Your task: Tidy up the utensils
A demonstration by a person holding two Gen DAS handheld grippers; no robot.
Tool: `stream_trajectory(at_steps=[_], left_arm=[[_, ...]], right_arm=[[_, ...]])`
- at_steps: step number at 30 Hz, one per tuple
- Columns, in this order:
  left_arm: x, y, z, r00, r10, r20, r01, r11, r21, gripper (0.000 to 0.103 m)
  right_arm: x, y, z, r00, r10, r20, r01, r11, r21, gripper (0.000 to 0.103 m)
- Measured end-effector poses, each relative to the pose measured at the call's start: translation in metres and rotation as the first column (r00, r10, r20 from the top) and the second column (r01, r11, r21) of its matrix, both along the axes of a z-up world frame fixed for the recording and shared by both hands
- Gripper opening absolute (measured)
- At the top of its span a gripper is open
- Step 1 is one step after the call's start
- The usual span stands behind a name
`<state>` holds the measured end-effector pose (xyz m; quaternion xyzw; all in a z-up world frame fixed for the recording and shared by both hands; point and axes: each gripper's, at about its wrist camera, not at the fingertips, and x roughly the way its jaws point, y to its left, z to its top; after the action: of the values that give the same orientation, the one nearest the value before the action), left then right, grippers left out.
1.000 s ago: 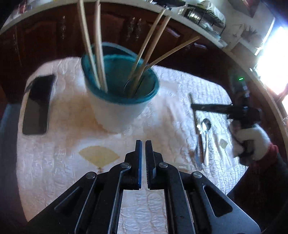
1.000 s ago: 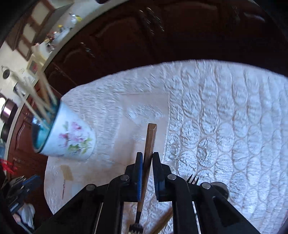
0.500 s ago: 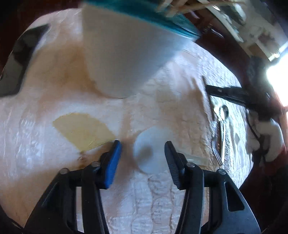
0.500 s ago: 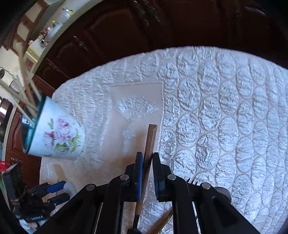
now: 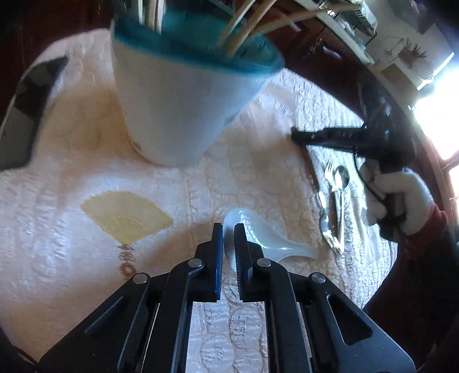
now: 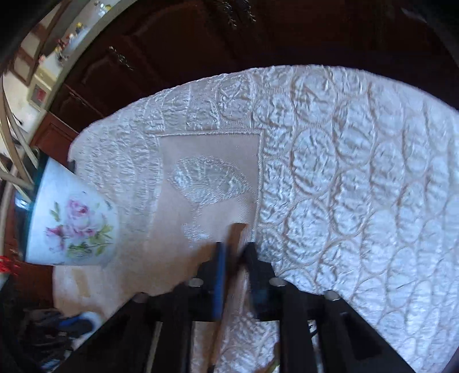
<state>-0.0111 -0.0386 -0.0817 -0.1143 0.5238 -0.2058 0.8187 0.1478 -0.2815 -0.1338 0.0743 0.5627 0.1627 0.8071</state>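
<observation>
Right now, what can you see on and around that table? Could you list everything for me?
Cup: one, white with teal rim and pink roses, standing on the cloth.
Sticks: several, pale wood, standing in the cup.
Soup spoon: one, white, on the cloth, bowl between the left gripper's fingers.
Metal cutlery: a few pieces, silver, lying together near the right hand.
Wooden-handled utensil: one, brown, in the right gripper.
Phone: one, black, at the cloth's left edge.
Tablecloth: one, white, quilted.
Cabinets: dark wood, behind.
Left gripper: black, closed on the spoon.
Right gripper: black, blurred.
Gloved hand: white.
</observation>
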Motion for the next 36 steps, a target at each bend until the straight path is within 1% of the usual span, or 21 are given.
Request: stream_trajectory(at_steps=[3,5,9,15,19,24,29,36], left_arm=[[-0.004,0.001,0.016,0.999,-0.001,0.035,0.001,1.0,0.007,0.004],[-0.007,0.005,0.027,0.998,0.001,0.062,-0.002,1.0,0.01,0.003],[-0.013,0.013,0.049,0.993,0.011,0.116,-0.013,1.0,0.02,0.001],[-0.02,0.029,0.088,0.978,0.036,0.205,-0.046,0.998,0.048,0.001],[-0.022,0.04,0.11,0.967,0.054,0.249,-0.071,0.996,0.06,0.001],[-0.027,0.054,0.134,0.954,0.067,0.291,-0.087,0.994,0.058,0.001],[-0.029,0.071,0.159,0.938,0.085,0.336,-0.116,0.991,0.073,0.001],[-0.02,0.08,0.191,0.908,0.097,0.408,-0.169,0.975,0.144,0.001]], right_arm=[[-0.011,0.007,0.008,0.999,0.004,0.035,-0.004,1.0,0.01,0.011],[-0.023,0.007,0.023,0.997,0.0,0.074,-0.003,0.999,0.033,0.01],[-0.046,0.003,0.064,0.986,0.015,0.167,-0.027,0.997,0.072,0.009],[-0.081,-0.008,0.124,0.95,0.031,0.31,-0.062,0.994,0.09,0.009],[-0.1,-0.02,0.153,0.926,0.029,0.375,-0.074,0.992,0.105,0.009],[-0.114,-0.022,0.182,0.908,0.03,0.417,-0.086,0.99,0.116,0.009],[-0.124,-0.016,0.214,0.887,0.058,0.458,-0.133,0.982,0.132,0.009],[-0.134,0.006,0.249,0.857,0.12,0.501,-0.223,0.963,0.149,0.009]])
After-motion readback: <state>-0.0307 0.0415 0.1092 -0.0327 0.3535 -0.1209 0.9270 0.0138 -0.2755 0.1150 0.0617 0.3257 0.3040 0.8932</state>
